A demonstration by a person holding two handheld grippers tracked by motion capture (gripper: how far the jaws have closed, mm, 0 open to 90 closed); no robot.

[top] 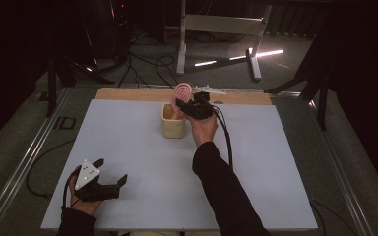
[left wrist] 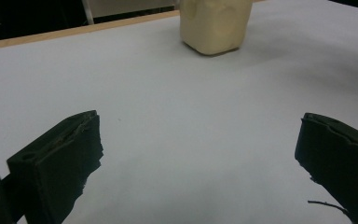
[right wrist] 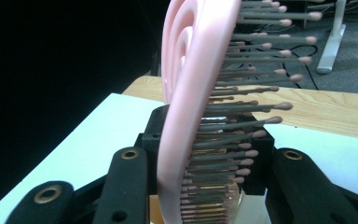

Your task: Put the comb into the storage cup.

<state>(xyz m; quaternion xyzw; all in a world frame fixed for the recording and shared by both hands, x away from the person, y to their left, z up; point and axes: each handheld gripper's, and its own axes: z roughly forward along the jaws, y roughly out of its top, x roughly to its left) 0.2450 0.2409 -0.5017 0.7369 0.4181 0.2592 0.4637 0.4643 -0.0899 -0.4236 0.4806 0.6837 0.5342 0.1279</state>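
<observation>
Right gripper point(top: 186, 106) jaws clamp the pink hairbrush point(top: 181, 93) over the cream cup point(top: 173, 126) — lower it straight in; left gripper point(top: 109, 180) jaws gape wide, idle.

Smooth pink plastic hairbrush point(right wrist: 191, 93), slightly glossy, thin grey bristles with rounded tips. Matt cream holder point(top: 173, 122), faintly uneven. Matt white table sheet point(top: 142, 147); bare wood strip point(top: 128, 94) along far edge.

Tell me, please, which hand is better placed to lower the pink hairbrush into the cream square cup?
Right. The right gripper is shut on the pink hairbrush directly above the cream square cup, while the left gripper rests open near the table's front edge.
</observation>
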